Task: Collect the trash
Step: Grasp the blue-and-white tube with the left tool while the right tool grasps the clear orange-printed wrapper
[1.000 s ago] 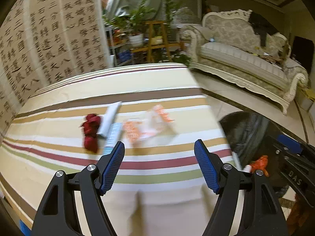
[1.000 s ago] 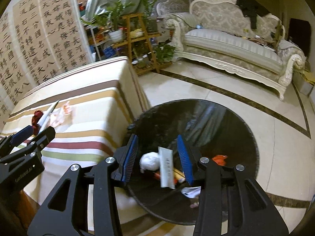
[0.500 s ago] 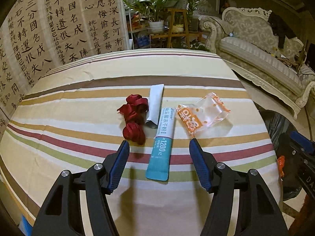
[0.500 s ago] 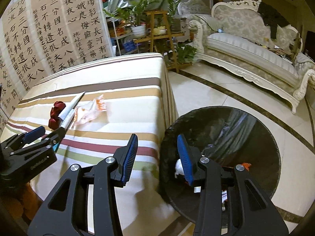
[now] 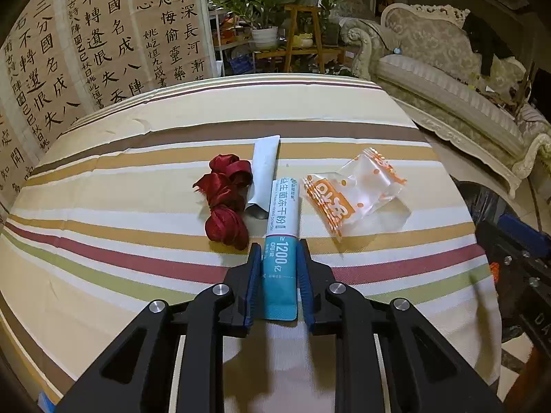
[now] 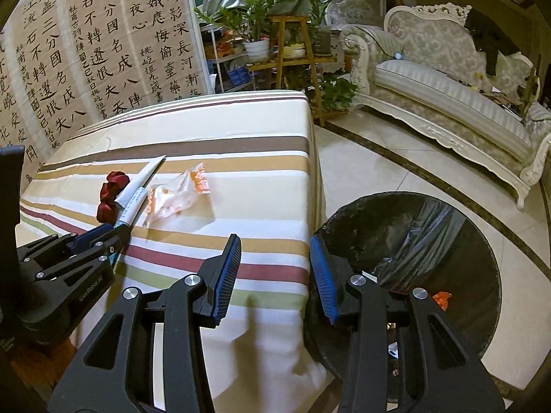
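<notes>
Teal-and-white sachet (image 5: 280, 241), a flat powder stick, lies on the striped counter (image 5: 137, 158) with its teal end caught between the fingers (image 5: 254, 282) of the left gripper (image 5: 278, 258). The pads press on both long edges, so the left gripper is closed on the sachet. Grasping across the narrow width at one end suits a thin packet that lies flat and offers no height to pinch. The sachet's long axis runs away from the left wrist camera, almost in line with the gripper; the teal end points toward the holder, and the white printed end points toward the far side of the counter, where it overlaps a grey-white sachet (image 5: 263, 172) set at a slight angle. A red ribbon (image 5: 225, 199) lies just beside both on the left. A clear wrapper with orange print (image 5: 354, 189) lies near on the right, apart from the gripped sachet.

The right gripper (image 6: 275, 275) hangs above the counter's right edge with its fingers (image 6: 227, 275) apart and nothing between them. A bin lined with a black bag (image 6: 430, 227) stands on the floor against that edge, placed so that items can be carried off the counter and dropped in. Judged from this layout, the grasp is made and the lift toward the bin is the step at hand.
</notes>
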`<state>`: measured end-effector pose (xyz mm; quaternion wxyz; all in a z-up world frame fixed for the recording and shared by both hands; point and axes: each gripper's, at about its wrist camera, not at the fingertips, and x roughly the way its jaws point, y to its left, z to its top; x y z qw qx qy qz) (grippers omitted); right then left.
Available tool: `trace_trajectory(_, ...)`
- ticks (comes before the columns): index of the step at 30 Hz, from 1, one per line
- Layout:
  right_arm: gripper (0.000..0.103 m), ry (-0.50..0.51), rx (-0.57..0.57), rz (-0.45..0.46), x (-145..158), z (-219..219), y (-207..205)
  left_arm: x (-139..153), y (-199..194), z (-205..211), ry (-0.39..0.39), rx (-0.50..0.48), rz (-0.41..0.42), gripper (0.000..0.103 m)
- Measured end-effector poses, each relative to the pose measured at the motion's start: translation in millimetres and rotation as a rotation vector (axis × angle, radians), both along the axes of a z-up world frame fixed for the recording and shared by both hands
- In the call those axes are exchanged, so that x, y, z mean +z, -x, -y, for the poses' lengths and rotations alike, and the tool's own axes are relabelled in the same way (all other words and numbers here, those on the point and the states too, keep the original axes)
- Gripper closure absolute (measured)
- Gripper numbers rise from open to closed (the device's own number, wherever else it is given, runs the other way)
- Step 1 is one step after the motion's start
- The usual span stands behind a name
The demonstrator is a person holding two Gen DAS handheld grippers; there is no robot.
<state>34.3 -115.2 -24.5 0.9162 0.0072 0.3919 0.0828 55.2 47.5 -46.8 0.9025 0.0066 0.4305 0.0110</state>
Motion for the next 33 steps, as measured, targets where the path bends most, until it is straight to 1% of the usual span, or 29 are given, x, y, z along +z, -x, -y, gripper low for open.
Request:
trace_trajectory(5, 0.062, 0.01, 0.021, -0.001, 1, -11, -1, 7, 5, -8, 0.029, 0.001, 0.014, 0.082)
trace_trajectory(10, 0.061, 0.015, 0.044, -0.003, 2, -24, -4, 21, 15, -20, 0.057, 0.005, 0.048, 0.083)
trace_trajectory(12, 0.053, 0.014, 0.056, -0.003, 3, -31, -5, 26, 18, -26, 0.071, 0.007, 0.058, 0.083)
trace_trajectory(16, 0.052, 0.018, 0.086, -0.001, 5, -46, -10, 36, 24, -38, 0.081, 0.024, 0.086, 0.083)
trace_trajectory(19, 0.046, 0.016, 0.105, -0.003, 5, -57, -13, 40, 22, -51, 0.082, 0.046, 0.099, 0.083)
trace_trajectory(20, 0.042, 0.016, 0.114, -0.003, 5, -62, -15, 40, 23, -53, 0.082, 0.052, 0.1, 0.083)
trace_trajectory(24, 0.037, 0.027, 0.141, -0.012, 3, -77, -22, 37, 21, -73, 0.078, 0.086, 0.1, 0.083)
trace_trajectory(28, 0.036, 0.045, 0.156, -0.025, 0, -91, -33, 33, 19, -94, 0.075, 0.133, 0.098, 0.083)
trace_trajectory(33, 0.036, 0.079, 0.169, -0.04, -5, -106, -44, 29, 18, -110, 0.07, 0.17, 0.094, 0.083)
